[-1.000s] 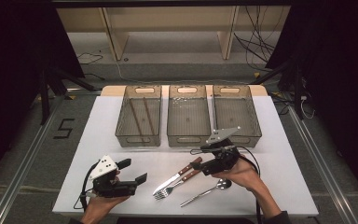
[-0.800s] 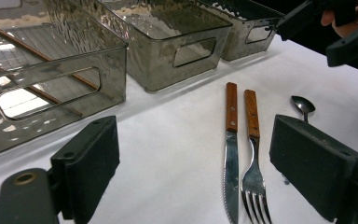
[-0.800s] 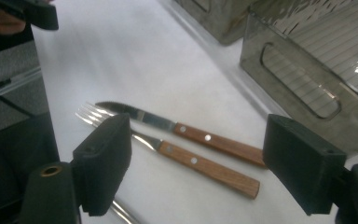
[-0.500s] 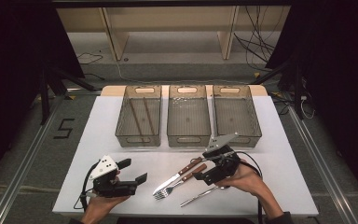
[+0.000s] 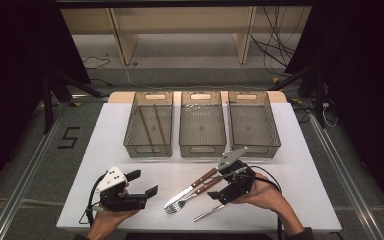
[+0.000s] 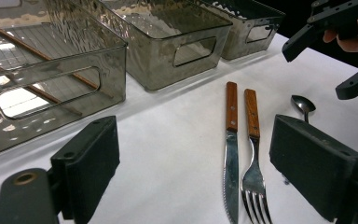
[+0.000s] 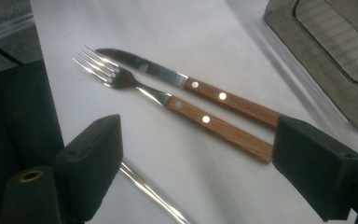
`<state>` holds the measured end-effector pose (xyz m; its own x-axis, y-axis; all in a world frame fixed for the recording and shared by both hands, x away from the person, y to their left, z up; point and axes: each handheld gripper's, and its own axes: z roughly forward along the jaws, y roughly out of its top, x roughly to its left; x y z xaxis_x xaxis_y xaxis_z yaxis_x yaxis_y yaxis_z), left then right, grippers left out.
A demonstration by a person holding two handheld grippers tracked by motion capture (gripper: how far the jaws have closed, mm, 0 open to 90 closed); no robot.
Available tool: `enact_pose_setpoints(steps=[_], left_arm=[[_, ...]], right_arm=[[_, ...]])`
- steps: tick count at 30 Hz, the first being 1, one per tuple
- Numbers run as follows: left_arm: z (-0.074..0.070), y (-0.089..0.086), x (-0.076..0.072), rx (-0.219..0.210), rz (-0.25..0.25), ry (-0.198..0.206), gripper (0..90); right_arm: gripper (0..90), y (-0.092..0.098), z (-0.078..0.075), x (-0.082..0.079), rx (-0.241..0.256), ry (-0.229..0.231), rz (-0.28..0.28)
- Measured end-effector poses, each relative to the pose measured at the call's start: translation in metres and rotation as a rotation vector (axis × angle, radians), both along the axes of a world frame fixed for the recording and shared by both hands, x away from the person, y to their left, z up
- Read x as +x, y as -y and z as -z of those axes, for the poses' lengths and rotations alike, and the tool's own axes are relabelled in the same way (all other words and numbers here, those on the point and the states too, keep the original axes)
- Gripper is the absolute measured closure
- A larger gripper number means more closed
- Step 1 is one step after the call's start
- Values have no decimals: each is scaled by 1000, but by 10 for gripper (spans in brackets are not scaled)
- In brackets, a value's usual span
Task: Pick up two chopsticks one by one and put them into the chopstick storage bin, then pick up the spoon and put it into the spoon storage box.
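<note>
In the high view the right gripper (image 5: 223, 190) sits at about 5 o'clock on the white table (image 5: 300, 175), held from behind by the person's right hand (image 5: 262, 194), whose forearm comes up from the bottom edge and angles toward 10 o'clock. The gripper is tipped nose-down, its grey three-cornered plate raised toward 12 o'clock, and its black jaws stand wide apart, holding nothing. They hover over the cutlery: the spoon (image 5: 209, 212) lies just below them, its handle running toward 7 o'clock, while the fork (image 5: 190, 196) and knife (image 5: 187, 189) lie side by side just to the 9 o'clock side, wooden handles pointing to 1 o'clock, tines and blade tip to 7 o'clock.

In the right gripper view the fork (image 7: 168, 99) and knife (image 7: 186, 83) lie between and beyond the spread jaws, not touched, and the spoon's shiny handle (image 7: 154, 193) passes close by the left jaw at the bottom.

The left gripper (image 5: 145, 183) rests low at 7 o'clock on the table, cradled in the left hand (image 5: 111, 216) with the palm under it, pointing toward 3 o'clock; its jaws are also wide open and empty. In the left gripper view the knife (image 6: 231, 140), fork (image 6: 252, 140) and spoon bowl (image 6: 303, 103) lie ahead between its jaws.

Three clear bins stand in a row at 12 o'clock; the left bin (image 5: 135, 148) holds chopsticks (image 5: 152, 125)
</note>
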<state>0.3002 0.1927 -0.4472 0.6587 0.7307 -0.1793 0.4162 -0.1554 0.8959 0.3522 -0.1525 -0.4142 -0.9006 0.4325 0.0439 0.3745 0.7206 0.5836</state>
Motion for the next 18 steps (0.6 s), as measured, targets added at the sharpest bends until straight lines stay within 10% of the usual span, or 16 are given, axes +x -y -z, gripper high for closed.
enact_pose_setpoints(steps=[18], left_arm=[[0, 1, 1, 2, 5, 2, 155]], right_arm=[[275, -3, 8, -7, -161, -10, -87]])
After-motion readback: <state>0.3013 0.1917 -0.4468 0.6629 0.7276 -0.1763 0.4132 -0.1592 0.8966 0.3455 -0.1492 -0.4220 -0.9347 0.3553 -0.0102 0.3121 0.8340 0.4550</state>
